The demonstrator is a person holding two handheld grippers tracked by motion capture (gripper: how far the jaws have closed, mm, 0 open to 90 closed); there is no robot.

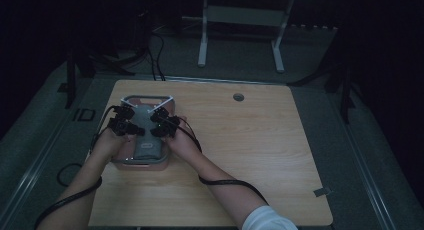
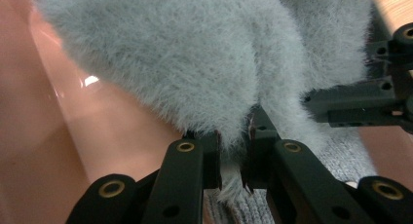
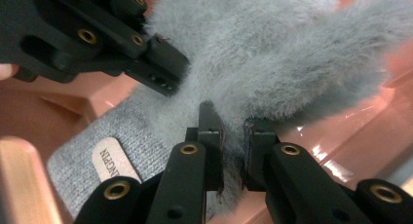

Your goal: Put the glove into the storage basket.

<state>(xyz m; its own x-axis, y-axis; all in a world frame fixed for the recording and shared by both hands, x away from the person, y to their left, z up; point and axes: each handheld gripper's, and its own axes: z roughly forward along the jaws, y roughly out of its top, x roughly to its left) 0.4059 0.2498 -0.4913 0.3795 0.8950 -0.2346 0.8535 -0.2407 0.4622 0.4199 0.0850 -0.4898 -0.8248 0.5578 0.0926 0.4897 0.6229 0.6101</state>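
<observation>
A grey fluffy knit piece [image 1: 146,146] with a ribbed cuff and a tan label [image 3: 111,161] lies in a pink tray [image 1: 145,164] at the left of the wooden table. Both grippers hang over the tray. My left gripper [image 1: 132,129] is shut on a tuft of the fluffy part [image 2: 195,53], its jaws [image 2: 234,158] pinching the fibres. Close beside it, my right gripper [image 1: 158,128] pinches the same fluffy fabric [image 3: 272,44] between its jaws [image 3: 233,146]. Each gripper view also shows the other: the right gripper [image 2: 311,103] and the left gripper [image 3: 168,70].
The tray's pink wall [image 2: 102,136] rises close beside the left jaws. The table [image 1: 250,140] stretches bare to the right, with a round cable hole [image 1: 238,97] near its far edge. A white table frame [image 1: 240,20] and cables [image 1: 155,55] stand on the floor behind.
</observation>
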